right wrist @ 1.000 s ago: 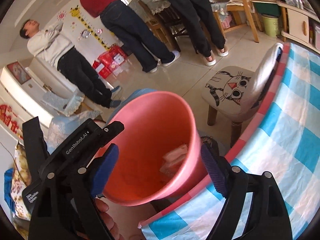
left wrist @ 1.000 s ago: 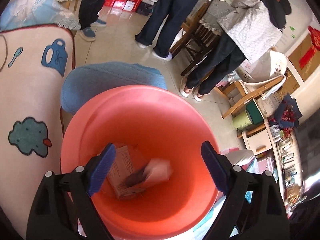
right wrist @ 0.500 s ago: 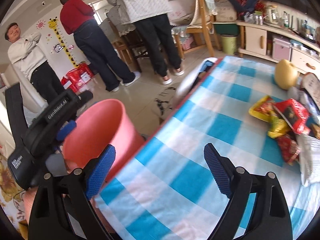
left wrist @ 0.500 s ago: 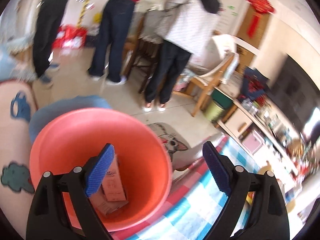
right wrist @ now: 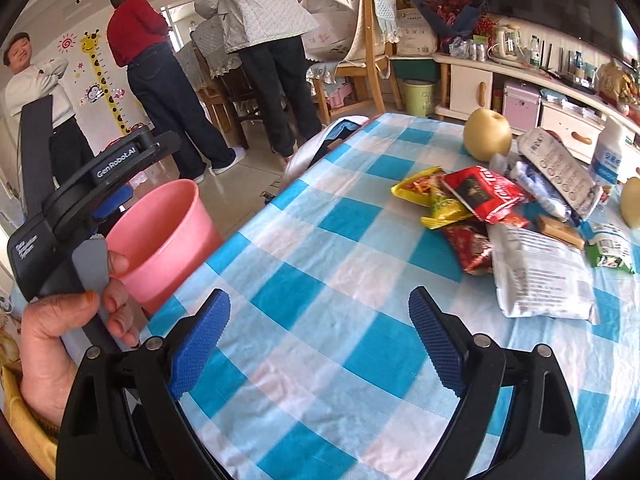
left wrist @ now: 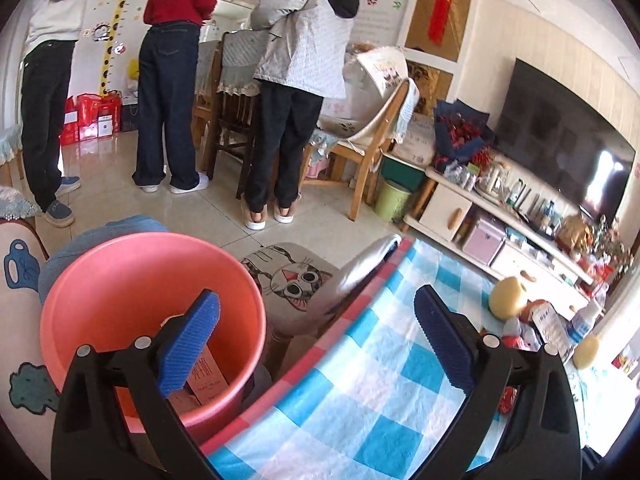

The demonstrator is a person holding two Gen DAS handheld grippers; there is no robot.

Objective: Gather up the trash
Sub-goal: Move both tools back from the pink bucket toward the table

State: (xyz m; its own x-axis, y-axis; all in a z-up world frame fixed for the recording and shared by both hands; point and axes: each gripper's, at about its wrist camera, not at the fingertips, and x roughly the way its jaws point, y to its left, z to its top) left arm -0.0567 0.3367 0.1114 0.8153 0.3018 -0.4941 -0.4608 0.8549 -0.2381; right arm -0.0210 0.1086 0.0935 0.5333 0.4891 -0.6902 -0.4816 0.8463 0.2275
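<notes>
While both grippers' jaws gape empty, wrappers (right wrist: 476,204) lie heaped on the table (right wrist: 304,280) beside the pink bin (left wrist: 132,276).

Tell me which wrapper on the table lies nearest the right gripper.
The big white bag. It lies closest to the right gripper, in front of the red wrapper and yellow wrapper, which sit farther back in the pile.

A blue-checked table (right wrist: 320,296) carries a pile of snack wrappers (right wrist: 480,208) beside a yellow pear (right wrist: 487,134).
</notes>
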